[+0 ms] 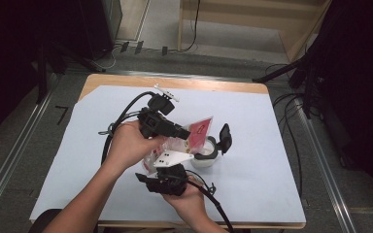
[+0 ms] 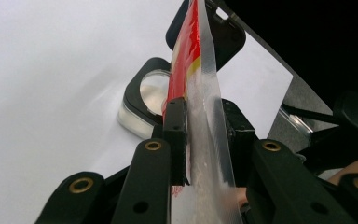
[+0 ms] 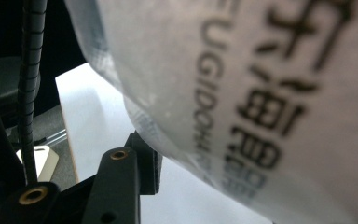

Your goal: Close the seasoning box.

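Thin clear plastic pouch (image 1: 196, 132): upper face red with a yellow edge band, white emblem on the red; lower part translucent white, whitish grains inside, black printed characters and grey Latin lettering on the reverse. Round glass jar (image 1: 205, 158): clear wall, white contents, black collar and black hinged lid. Both claws: matte black, brass-coloured rivets. Flat wooden desk (image 1: 126, 80): light tan edge, pale blue-white sheet over it.

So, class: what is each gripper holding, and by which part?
The left gripper clamps the plastic packet by its flat sealed edge. The right gripper sits at the packet's lower part; its grip cannot be told.
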